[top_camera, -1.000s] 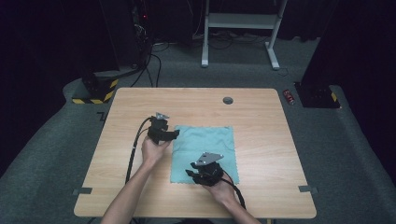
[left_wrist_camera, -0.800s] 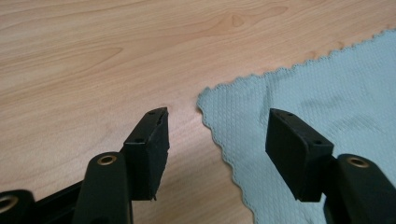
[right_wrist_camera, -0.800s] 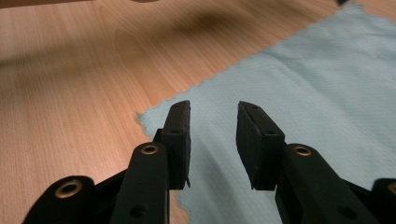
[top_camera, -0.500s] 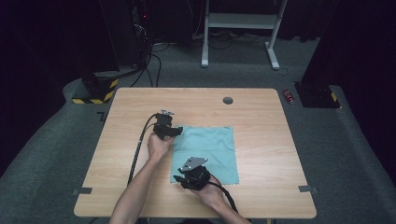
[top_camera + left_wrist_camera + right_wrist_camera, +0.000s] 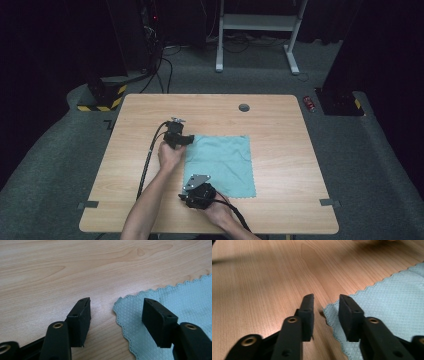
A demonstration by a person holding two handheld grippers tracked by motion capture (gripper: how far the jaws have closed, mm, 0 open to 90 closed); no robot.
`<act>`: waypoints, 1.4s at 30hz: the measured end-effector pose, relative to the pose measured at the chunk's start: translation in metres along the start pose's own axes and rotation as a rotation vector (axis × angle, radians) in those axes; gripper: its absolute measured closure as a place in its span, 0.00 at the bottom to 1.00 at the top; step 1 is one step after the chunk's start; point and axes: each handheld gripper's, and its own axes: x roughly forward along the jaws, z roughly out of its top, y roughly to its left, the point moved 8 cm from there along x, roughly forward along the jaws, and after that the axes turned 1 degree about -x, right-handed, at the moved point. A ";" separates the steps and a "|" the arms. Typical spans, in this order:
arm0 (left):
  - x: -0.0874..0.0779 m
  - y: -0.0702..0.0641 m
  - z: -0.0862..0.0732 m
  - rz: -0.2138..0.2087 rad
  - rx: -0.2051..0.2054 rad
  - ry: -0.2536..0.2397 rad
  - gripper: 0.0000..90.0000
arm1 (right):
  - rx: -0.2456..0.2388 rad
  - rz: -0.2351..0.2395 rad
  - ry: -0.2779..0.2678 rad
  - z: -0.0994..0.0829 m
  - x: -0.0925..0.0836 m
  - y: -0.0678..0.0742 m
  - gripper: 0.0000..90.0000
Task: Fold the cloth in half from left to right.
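A teal cloth (image 5: 222,162) lies flat on the wooden table (image 5: 280,150). My left gripper (image 5: 187,141) is at the cloth's far left corner. In the left gripper view its jaws (image 5: 116,302) stand wide open, low over the wood, with the scalloped corner of the cloth (image 5: 180,297) between them and untouched. My right gripper (image 5: 184,196) is at the near left corner. Its jaws (image 5: 326,298) have just been closing and stand narrower, with the corner of the cloth (image 5: 387,297) lying between the pads, which do not press on it.
A round grommet hole (image 5: 244,107) is in the table's far side. The left gripper's cable (image 5: 147,162) trails across the wood to the front edge. Tape tabs (image 5: 329,202) mark the front corners. A red can (image 5: 310,103) lies on the carpet beyond the right edge.
The right gripper has slid left along the cloth's near edge to its near left corner. The left gripper has shifted slightly toward the far left corner.
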 end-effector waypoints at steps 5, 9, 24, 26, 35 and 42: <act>0.002 -0.001 0.002 0.017 0.000 -0.014 0.48 | -0.028 -0.032 0.011 -0.001 -0.002 -0.001 0.88; 0.003 -0.004 0.002 0.034 0.025 -0.018 0.57 | -0.057 -0.052 0.015 -0.001 -0.002 0.000 0.95; 0.003 -0.008 0.007 -0.033 -0.009 0.014 1.00 | -0.050 -0.048 0.006 -0.003 -0.004 0.002 1.00; 0.001 -0.009 0.009 -0.041 -0.004 0.007 1.00 | -0.041 -0.042 -0.005 -0.001 -0.008 0.002 1.00; -0.019 -0.007 0.021 -0.080 0.009 -0.046 1.00 | -0.030 -0.030 -0.029 0.004 -0.016 0.003 1.00; -0.019 -0.007 0.021 -0.085 0.022 -0.048 1.00 | -0.028 -0.024 -0.039 0.004 -0.019 0.003 1.00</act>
